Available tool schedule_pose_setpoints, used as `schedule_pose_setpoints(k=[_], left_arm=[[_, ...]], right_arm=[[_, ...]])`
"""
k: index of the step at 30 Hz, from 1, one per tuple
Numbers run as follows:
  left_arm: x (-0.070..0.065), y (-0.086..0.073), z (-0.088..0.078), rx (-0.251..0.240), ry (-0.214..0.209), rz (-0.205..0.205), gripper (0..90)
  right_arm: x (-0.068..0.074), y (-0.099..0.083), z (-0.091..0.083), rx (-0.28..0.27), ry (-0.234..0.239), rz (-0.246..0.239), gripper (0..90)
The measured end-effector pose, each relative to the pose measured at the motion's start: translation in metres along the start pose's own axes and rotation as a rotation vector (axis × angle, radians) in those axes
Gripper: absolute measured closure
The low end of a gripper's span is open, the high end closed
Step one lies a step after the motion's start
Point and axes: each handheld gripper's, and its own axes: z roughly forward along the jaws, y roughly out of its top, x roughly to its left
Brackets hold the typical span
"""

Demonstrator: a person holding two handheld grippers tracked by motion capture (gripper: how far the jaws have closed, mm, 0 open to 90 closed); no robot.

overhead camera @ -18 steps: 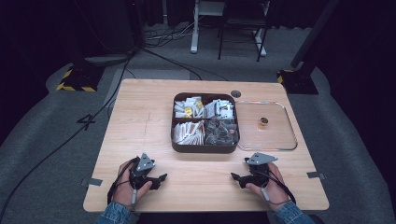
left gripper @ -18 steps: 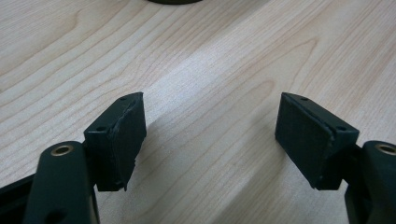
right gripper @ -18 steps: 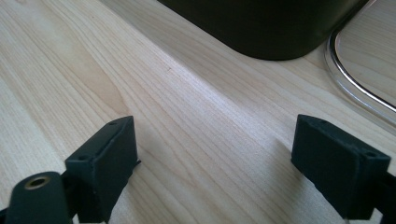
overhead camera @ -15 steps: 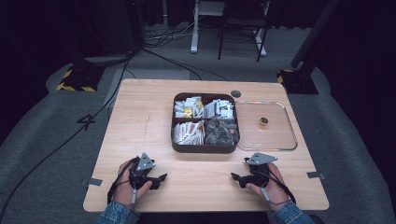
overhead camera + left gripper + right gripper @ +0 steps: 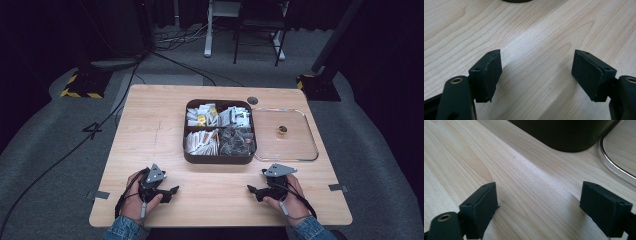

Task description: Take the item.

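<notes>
While both rest on table [image 5: 165,125] | left claw [image 5: 172,190] gaping, empty | right claw [image 5: 251,190] gaping, empty | near box [image 5: 220,159]

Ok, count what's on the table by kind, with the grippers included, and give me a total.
Grippers: 2, the left gripper and the right gripper, both with jaws open and nothing between them
Dark box with four sections: 1
Clear lid: 1
Small brass-coloured piece on the lid: 1
Total: 5
</notes>
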Motion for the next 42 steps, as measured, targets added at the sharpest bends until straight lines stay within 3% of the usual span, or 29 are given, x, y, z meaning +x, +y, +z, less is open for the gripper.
schedule_pose_setpoints(k=[10, 14, 17, 20, 28, 32, 35, 37, 42], left_arm=[[0.000, 0.000, 0.000, 0.000, 0.000, 0.000, 24.9], [0.000, 0.000, 0.000, 0.000, -0.001, -0.001, 24.8], [0.001, 0.000, 0.000, 0.003, 0.001, 0.005, 24.4], [0.001, 0.000, 0.000, 0.003, 0.000, 0.005, 24.4], [0.001, 0.001, 0.000, 0.003, -0.001, 0.006, 24.1], [0.000, 0.000, 0.001, 0.003, -0.006, 0.004, 23.8], [0.001, 0.002, 0.002, 0.017, -0.052, 0.014, 13.4], [-0.002, 0.003, 0.004, 0.029, -0.040, 0.034, 10.3], [-0.003, 0.003, 0.005, 0.033, -0.036, 0.030, 7.9]], right_arm=[[0.000, 0.000, 0.000, -0.002, 0.000, 0.001, 15.8], [0.002, 0.000, -0.005, -0.016, 0.005, 0.000, 36.7], [0.002, 0.006, -0.012, -0.038, 0.008, 0.023, 39.6], [0.000, 0.015, -0.022, -0.076, 0.023, 0.061, 40.6], [-0.007, 0.041, -0.036, -0.115, 0.060, 0.124, 43.2], [-0.014, 0.060, -0.039, -0.116, 0.041, 0.117, 44.6], [-0.019, 0.075, -0.040, -0.117, 0.049, 0.124, 44.9], [-0.021, 0.083, -0.040, -0.114, 0.056, 0.126, 45.2], [-0.030, 0.103, -0.041, -0.106, 0.067, 0.133, 45.2]])
